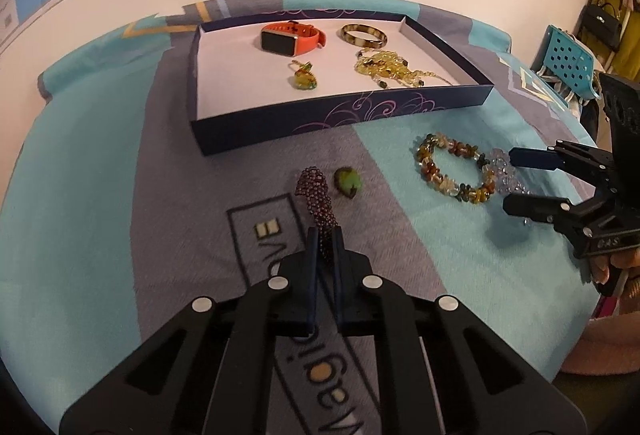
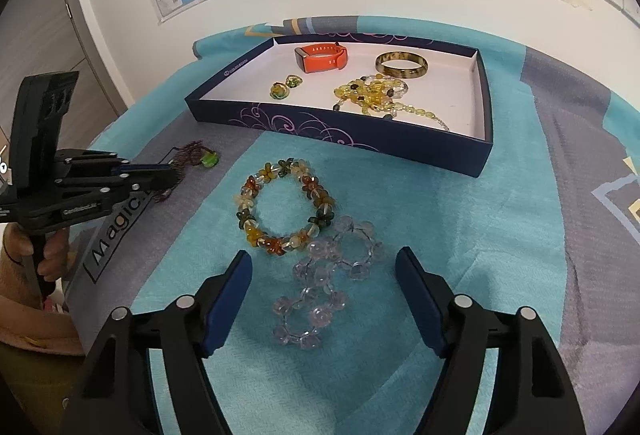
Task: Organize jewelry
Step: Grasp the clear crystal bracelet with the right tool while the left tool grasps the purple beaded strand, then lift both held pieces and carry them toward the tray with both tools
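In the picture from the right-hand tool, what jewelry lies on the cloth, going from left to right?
Dark purple beaded piece → small green stone → multicolour bead bracelet → clear bead bracelet.

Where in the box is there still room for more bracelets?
The box has bare floor along its near wall, in front of the green-yellow charm, and in its right corner beyond the yellow bead necklace. The back is crowded: orange watch and tortoiseshell bangle sit there.
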### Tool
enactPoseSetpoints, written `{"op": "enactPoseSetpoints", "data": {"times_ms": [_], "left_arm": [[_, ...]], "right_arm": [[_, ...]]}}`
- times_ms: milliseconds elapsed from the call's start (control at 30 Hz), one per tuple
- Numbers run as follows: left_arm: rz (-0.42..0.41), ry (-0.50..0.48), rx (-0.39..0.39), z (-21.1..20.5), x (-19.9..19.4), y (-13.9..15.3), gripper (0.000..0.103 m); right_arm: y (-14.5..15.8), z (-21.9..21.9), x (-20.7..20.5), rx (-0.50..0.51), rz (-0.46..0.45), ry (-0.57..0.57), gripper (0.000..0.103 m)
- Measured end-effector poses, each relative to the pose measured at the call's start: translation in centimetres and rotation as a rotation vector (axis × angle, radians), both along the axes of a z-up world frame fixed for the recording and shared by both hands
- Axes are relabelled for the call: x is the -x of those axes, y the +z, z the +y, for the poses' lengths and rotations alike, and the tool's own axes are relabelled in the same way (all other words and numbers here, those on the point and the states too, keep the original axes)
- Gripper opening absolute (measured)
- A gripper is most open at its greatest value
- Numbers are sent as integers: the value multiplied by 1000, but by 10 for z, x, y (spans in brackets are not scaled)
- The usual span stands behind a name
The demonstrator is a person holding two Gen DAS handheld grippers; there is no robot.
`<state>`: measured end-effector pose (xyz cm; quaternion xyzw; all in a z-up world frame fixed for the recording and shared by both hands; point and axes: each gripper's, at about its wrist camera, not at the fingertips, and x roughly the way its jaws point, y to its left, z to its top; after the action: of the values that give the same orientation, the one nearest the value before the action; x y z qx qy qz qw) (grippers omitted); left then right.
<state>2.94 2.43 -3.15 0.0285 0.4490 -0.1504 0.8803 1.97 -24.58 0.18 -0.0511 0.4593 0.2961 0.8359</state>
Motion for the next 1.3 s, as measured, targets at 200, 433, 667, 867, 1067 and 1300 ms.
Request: {"op": "enactPoseSetpoints", "data": {"times_ms": [200, 433, 667, 867, 1067, 1300], "left_arm": [[-17, 5, -4, 0, 4, 0, 34], [-24, 13, -6, -2, -1, -2, 33], [-19, 27, 8, 4, -1, -2, 7], [-19, 34, 46, 10, 1, 3, 7], [-42, 33, 104, 16, 3, 17, 7], [-94, 26, 154, 17, 4, 37, 7]], "right_arm": [[-1, 1, 0, 49, -18, -16, 55], [0, -9, -3, 49, -16, -61, 18], [1, -31, -11, -125, 70, -92, 15], [11, -37, -11, -211, 82, -93, 14], [22, -35, -12, -250, 66, -80, 14], [38, -36, -16, -280, 34, -74, 14]]}}
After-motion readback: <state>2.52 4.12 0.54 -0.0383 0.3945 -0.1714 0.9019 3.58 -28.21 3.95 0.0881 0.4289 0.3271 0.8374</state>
